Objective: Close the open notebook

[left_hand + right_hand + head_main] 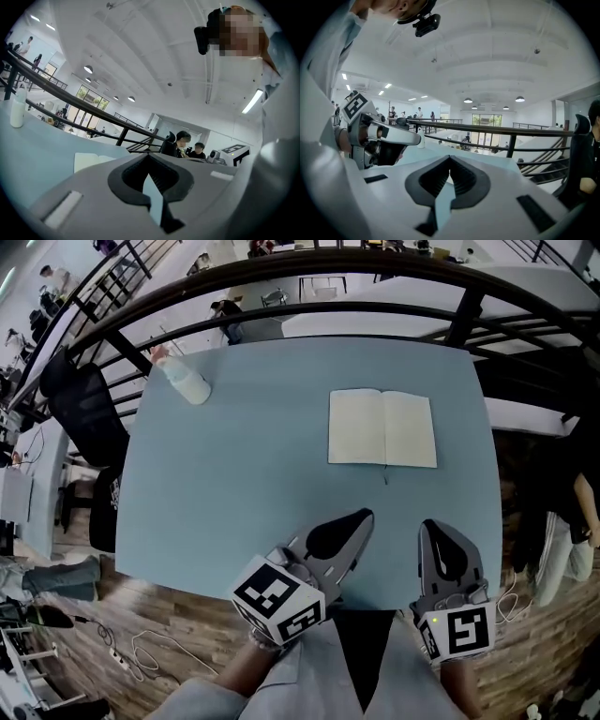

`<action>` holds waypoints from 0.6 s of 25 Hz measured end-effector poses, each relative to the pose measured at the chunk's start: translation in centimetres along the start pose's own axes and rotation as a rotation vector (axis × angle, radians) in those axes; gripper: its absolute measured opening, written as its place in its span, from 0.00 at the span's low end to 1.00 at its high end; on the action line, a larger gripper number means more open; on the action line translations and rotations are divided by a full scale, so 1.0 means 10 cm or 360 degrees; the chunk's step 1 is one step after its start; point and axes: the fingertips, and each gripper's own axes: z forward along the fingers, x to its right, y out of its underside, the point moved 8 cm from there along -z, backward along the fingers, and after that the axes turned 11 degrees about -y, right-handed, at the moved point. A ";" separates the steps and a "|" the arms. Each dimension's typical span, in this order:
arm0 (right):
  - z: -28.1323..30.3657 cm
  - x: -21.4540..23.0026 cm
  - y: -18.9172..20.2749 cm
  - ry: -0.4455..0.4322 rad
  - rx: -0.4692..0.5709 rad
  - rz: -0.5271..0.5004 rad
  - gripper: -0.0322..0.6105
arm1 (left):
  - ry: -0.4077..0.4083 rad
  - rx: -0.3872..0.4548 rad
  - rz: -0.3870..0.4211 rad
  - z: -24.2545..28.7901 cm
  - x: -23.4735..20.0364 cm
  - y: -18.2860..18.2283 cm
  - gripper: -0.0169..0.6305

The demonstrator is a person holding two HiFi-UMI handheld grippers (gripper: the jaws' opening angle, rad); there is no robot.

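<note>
An open notebook (382,428) with blank cream pages lies flat on the light blue table (234,484), right of the middle. Both grippers hover over the table's near edge, well short of it. My left gripper (364,516) points up and right toward the notebook with its jaws shut on nothing. My right gripper (432,525) is beside it to the right, also shut and empty. In the left gripper view, part of the notebook (89,161) shows beyond the closed jaws of the left gripper (149,157). In the right gripper view, the right gripper (450,160) is closed, with the left gripper's body to its left.
A clear plastic bottle (187,381) lies near the table's far left corner. A black railing (309,315) curves behind the far edge. A dark office chair (84,409) stands at the left. A thin dark ribbon (385,475) trails from the notebook's near edge.
</note>
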 end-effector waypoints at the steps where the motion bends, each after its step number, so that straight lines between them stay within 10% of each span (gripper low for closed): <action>1: 0.02 -0.01 -0.01 0.0006 -0.0005 0.0003 0.05 | 0.0011 -0.0009 0.0002 0.02 -0.02 0.00 0.03; 15: 0.35 0.23 0.01 -0.0123 -0.0072 0.0005 0.05 | -0.0076 -0.0101 -0.0327 0.42 -0.43 0.21 0.03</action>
